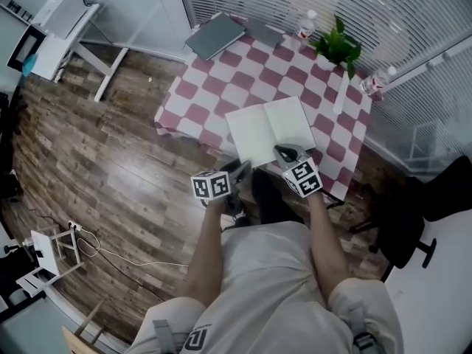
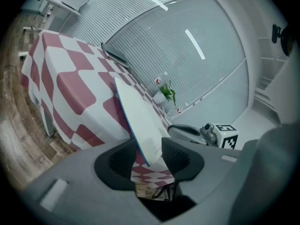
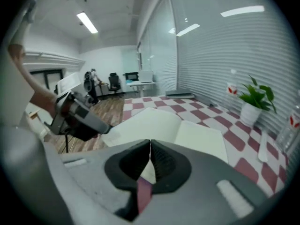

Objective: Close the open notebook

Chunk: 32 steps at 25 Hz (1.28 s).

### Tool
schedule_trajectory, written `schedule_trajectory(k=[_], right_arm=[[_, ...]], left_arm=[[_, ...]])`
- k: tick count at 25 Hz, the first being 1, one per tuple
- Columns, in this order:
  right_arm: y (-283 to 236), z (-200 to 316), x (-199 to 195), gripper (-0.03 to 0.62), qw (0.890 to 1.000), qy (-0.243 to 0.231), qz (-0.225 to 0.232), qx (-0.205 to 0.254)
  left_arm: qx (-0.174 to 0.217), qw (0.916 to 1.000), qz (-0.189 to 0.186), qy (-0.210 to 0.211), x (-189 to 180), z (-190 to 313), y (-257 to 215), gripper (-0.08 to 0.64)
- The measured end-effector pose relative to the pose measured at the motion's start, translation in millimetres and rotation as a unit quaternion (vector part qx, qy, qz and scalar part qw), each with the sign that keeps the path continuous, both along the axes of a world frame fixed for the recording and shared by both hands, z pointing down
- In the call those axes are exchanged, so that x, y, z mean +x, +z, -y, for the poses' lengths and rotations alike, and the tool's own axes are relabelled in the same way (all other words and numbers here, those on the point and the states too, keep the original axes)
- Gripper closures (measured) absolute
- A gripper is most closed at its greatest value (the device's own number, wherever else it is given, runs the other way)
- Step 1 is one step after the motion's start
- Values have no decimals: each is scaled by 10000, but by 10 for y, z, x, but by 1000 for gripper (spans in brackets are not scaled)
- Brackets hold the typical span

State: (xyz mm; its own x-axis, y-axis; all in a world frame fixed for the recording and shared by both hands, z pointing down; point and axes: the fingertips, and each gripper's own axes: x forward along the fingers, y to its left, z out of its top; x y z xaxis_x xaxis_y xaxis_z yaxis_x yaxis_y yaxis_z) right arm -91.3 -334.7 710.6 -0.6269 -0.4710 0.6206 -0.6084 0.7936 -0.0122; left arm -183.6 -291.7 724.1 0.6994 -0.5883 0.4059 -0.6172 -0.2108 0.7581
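Observation:
The open notebook (image 1: 269,127) lies with white pages up on the checkered table (image 1: 206,80). My left gripper (image 1: 240,168) is at its near left corner. In the left gripper view the jaws stand wide, and the blue-edged corner of the notebook (image 2: 140,121) passes between the pads (image 2: 176,156) without being pressed. My right gripper (image 1: 287,153) hovers over the near edge of the right page. Its jaws (image 3: 150,161) are shut with nothing between them, and the notebook (image 3: 187,130) spreads out just beyond. The left gripper (image 3: 77,118) shows at the left of the right gripper view.
At the table's far side are a grey laptop (image 1: 215,35), a potted plant (image 1: 338,46) and two bottles (image 1: 306,24) (image 1: 376,80). A black chair (image 1: 413,220) stands to the right. A white desk (image 1: 66,28) is far left on the wood floor.

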Motion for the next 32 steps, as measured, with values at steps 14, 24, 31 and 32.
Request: schedule_trajectory(k=[14,24,31,32], right_arm=[[-174,-689,-609,456,9837,-1359,-831,836],[-395,-600,-500,457,9802,-780,-897,1583],[-552,-473,-330,565,9820,-95,-775,1719],[-571,-464,-302,568,9830,25,-713,1690]], left_arm=[[579,9962,541,356,170,100,-483,397],[957,9913,542,720,404,161,-767,397],[1194,9878,590,812,474,223,-909,396],[1253,9868,610,821,479,221,-941,396]])
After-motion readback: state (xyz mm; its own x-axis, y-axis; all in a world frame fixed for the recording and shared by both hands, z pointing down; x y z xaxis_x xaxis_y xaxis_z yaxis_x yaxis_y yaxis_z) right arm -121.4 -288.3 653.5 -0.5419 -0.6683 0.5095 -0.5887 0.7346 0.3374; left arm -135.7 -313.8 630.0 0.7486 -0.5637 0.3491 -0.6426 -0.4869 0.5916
